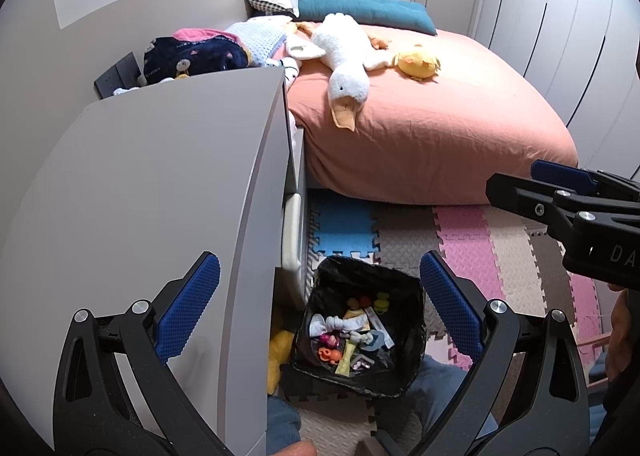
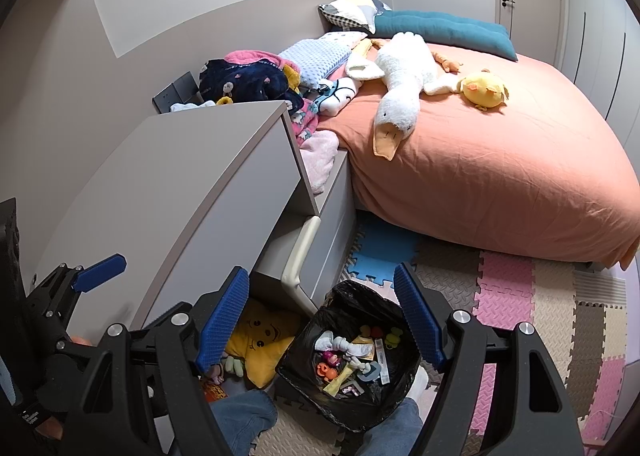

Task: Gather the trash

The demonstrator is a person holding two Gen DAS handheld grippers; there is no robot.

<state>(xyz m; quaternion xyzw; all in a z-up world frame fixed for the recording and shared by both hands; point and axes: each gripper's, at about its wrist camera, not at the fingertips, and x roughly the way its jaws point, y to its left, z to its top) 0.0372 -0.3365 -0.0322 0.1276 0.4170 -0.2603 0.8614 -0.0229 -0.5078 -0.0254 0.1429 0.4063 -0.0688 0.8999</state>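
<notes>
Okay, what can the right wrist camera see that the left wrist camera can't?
Only the right wrist view shows the yellow star cushion's face under the desk, with small toys beside it. Only the left wrist view shows the right gripper from the side. Both show the black-lined trash bin holding small items, the white goose plush on the bed, and open fingers.

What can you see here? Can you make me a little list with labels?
room: bedroom
left gripper: open, empty, above the bin
right gripper: open, empty, above the bin
trash bin: black liner, on the foam mat, holds small toys and wrappers
bed: orange sheet
goose plush: lying on the bed
chick plush: beside the goose
star pillow: yellow, under the desk
</notes>
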